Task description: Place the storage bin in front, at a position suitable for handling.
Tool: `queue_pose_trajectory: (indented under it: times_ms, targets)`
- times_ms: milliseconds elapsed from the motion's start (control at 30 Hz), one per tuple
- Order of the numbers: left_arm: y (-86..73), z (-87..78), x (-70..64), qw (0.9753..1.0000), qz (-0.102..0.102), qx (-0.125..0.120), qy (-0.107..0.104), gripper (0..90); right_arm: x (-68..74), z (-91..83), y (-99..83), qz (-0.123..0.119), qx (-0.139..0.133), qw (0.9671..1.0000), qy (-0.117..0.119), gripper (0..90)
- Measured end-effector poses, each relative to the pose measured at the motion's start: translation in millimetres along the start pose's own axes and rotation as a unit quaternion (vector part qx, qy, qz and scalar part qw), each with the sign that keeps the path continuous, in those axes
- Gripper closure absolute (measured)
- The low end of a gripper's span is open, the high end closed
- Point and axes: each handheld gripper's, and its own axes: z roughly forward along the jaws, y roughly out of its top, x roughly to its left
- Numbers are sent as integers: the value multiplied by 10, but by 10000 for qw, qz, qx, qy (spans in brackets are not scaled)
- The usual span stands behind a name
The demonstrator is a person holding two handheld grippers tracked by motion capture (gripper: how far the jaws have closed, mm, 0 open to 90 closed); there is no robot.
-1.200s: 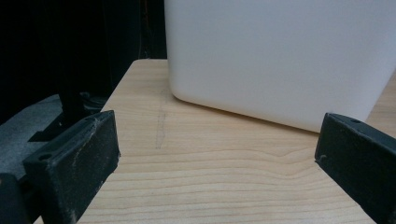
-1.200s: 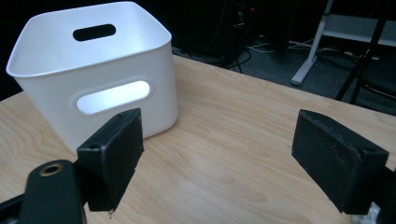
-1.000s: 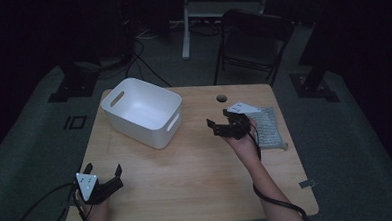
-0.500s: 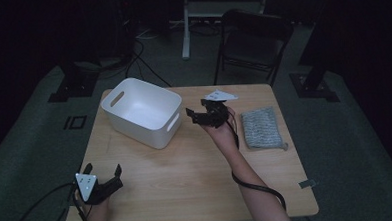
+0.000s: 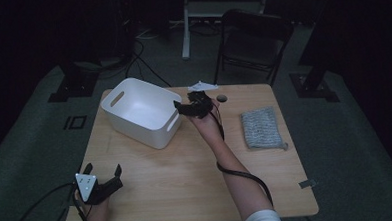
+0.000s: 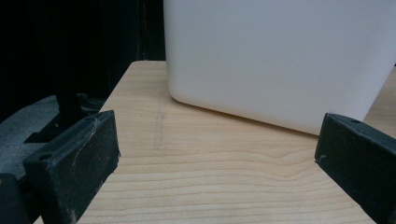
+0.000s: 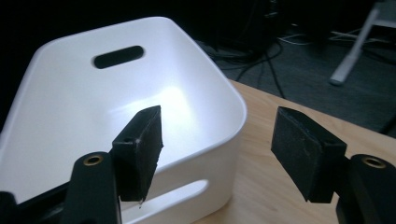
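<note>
The right gripper point(image 5: 184, 107) hung spread and empty, the white bin point(image 5: 134, 110) just ahead below; its near wall ran out of the right gripper view.

Right claw point(image 5: 184, 107) raised with jaws apart; left claw point(image 5: 105, 174) low, jaws apart.
</note>
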Motion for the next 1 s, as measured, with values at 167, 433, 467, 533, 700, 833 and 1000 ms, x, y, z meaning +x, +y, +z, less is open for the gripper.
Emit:
queue_pose_trajectory:
  times_ms: [167,433,467,533,700,833,1000]
  targets:
    - [0,-2,-7,10000,50,-1,14,0,-37,130,66,11,120,9999,-92,345]
    - [0,-1,-10,10000,50,9,56,0,-72,336,87,42,401,9991,-160,388]
    - [0,-1,-8,10000,41,9,51,0,-69,359,83,51,412,9990,-191,390]
    - [0,-2,-5,10000,16,1,48,0,-69,404,67,130,411,9989,-175,410]
    - [0,-4,-5,10000,37,0,40,0,-59,513,43,222,580,9975,-336,470]
    - [0,-3,-3,10000,25,2,40,0,-46,574,32,112,681,9963,-511,564]
    - [0,-2,-2,10000,-6,1,49,0,-28,620,7,46,758,9962,-435,680]
